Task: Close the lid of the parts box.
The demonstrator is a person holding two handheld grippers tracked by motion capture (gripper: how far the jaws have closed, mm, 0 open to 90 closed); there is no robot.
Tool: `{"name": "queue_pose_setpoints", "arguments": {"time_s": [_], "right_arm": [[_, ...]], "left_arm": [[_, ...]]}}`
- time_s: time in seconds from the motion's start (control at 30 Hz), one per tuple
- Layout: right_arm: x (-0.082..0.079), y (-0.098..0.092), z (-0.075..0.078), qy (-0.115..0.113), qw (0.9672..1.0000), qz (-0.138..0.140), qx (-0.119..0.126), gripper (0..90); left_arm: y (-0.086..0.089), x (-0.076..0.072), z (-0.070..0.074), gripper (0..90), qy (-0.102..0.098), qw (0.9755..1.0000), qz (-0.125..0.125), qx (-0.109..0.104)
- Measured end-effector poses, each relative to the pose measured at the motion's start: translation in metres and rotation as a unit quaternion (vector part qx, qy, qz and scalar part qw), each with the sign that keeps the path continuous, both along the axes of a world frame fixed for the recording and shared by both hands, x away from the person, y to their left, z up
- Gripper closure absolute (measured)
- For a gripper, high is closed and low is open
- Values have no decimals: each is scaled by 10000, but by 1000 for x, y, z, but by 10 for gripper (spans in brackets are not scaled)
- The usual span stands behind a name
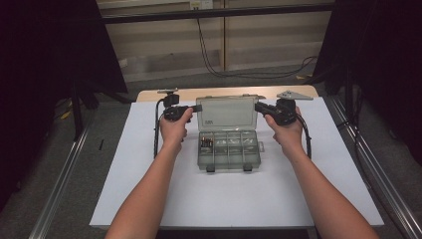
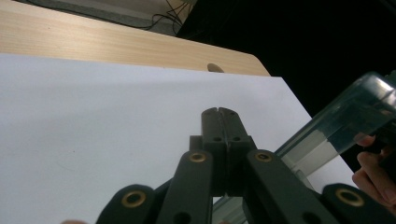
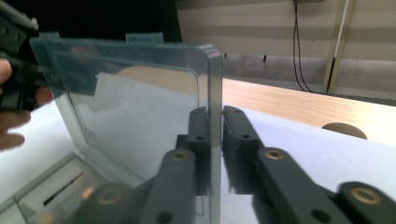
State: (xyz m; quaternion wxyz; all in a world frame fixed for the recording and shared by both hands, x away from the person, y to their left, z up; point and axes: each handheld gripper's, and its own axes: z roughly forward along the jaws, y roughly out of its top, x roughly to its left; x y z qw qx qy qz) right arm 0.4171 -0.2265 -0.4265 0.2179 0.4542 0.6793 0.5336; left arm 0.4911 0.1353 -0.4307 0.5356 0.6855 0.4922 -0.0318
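A clear plastic compartment box [image 1: 229, 149] lies mid-table with its lid [image 1: 227, 113] standing upright. Small parts sit in its left compartment [image 1: 206, 144]. My left gripper [image 1: 197, 107] is level with the lid's left edge, jaws shut with nothing between them; in the left gripper view its closed tips [image 2: 218, 112] point past the lid [image 2: 355, 112] over white paper. My right gripper [image 1: 258, 106] is at the lid's right edge. In the right gripper view the lid's edge [image 3: 214, 93] stands between the jaws of my right gripper [image 3: 215, 112], with a narrow gap on the right side.
The box rests on a white sheet [image 1: 224, 199] that covers a wooden table [image 1: 149, 94]. Two black latches [image 1: 210, 169] hang at the box's front. Cables [image 1: 214, 64] trail on the floor behind, and metal rails [image 1: 59, 184] run along both sides.
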Motion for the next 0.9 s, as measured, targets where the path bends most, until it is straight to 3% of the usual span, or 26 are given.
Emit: {"name": "queue_pose_setpoints", "arguments": {"time_s": [0.07, 0.17, 0.3, 0.4, 0.47, 0.57, 0.67, 0.9], "right_arm": [[-3, -1, -1, -47, 9999, 61, -139, 692], [-8, -6, -4, -66, 9997, 213, -42, 598], [-17, -16, -7, -92, 9994, 310, 125, 571], [-26, -26, -8, -171, 9987, 412, 236, 594], [-29, -30, -9, -150, 9994, 293, 135, 637], [-28, -34, -10, 30, 10000, 93, -10, 777], [-25, -30, -8, 183, 9998, -46, 12, 885], [-19, -16, -3, 271, 9995, -150, 109, 900]], "left_arm": [[-1, -2, 2, 900, -19, 10000, 28, -48], [0, -5, 6, 900, -149, 9999, -82, 19], [-1, -9, 10, 900, -208, 9997, -140, 16], [-2, -12, 11, 900, -280, 9995, -161, 74], [-3, -14, 11, 900, -329, 9992, -155, 147], [-5, -17, 10, 900, -346, 9991, -155, 169], [-5, -20, 11, 900, -362, 9991, -146, 151], [-3, -28, 12, 900, -464, 9985, -215, 203]]}}
